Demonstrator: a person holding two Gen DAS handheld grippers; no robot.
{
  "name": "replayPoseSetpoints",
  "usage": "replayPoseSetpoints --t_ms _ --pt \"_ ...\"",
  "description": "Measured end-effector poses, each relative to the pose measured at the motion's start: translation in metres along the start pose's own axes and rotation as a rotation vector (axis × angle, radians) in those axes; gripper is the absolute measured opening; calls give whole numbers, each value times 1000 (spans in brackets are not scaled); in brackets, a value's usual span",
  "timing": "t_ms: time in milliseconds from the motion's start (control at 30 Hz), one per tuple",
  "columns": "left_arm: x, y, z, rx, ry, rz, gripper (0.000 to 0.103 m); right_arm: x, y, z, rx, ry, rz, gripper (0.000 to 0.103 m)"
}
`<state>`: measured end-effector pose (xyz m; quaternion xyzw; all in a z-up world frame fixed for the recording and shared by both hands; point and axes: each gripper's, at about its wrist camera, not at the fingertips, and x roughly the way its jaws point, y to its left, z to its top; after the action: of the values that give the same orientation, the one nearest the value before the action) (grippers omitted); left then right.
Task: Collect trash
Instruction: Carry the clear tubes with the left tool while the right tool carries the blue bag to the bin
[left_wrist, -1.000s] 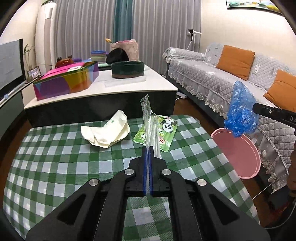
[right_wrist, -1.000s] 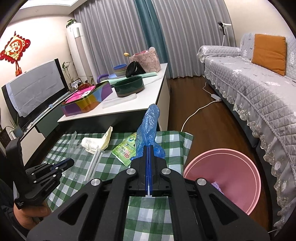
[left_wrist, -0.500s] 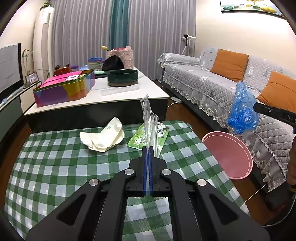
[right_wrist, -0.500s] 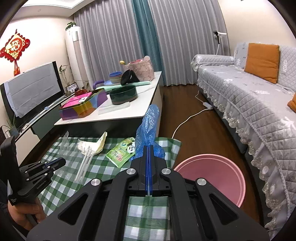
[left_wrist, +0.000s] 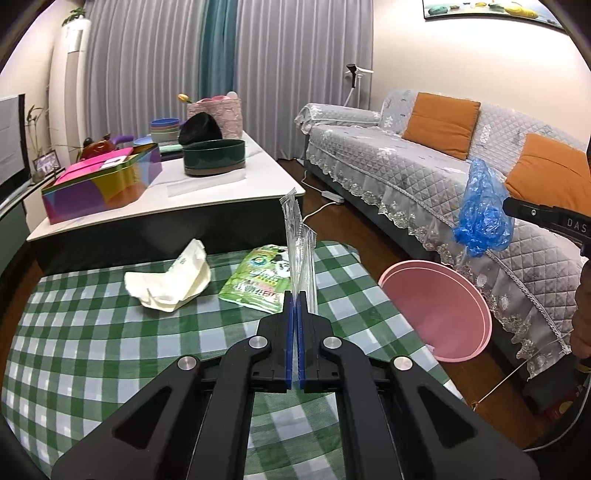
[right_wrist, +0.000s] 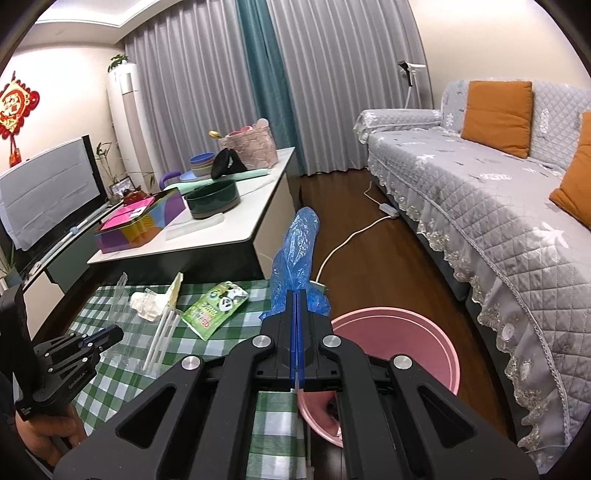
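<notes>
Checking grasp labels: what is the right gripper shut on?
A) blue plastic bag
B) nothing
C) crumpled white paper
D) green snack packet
A: the right gripper is shut on the blue plastic bag, which sticks up from its tips beside the pink bin.

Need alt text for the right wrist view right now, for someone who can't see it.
The right gripper, shut on a crumpled blue plastic bag, points toward a pink bin on the floor beside a green checked table. At left, the left gripper holds a clear wrapper; a green packet lies on the table.
</notes>
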<state>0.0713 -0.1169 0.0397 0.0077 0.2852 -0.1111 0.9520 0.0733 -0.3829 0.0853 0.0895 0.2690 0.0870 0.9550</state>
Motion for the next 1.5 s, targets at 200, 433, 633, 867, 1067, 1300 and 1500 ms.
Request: replayPoseSetpoints --t_ms 200,433,633,867,1067,1300,1500 --pt "7 -12 2 8 4 -27 1 -2 -16 -1 18 -1 -32 1" --pt "16 -28 5 15 13 -65 1 -7 -37 4 47 -20 -80 1" --pt "23 -44 12 29 15 -97 1 -11 -52 6 59 -29 -119 1" --pt "35 -69 18 60 22 -137 1 -13 -68 4 69 -33 -152 1" --pt "48 -96 22 99 20 -188 1 -5 -82 -1 95 -2 -175 1" --pt "76 -116 23 110 44 -223 1 8 -91 -3 108 26 -203 1" --pt "107 -132 23 111 87 -246 1 20 -105 -7 136 57 -234 1"
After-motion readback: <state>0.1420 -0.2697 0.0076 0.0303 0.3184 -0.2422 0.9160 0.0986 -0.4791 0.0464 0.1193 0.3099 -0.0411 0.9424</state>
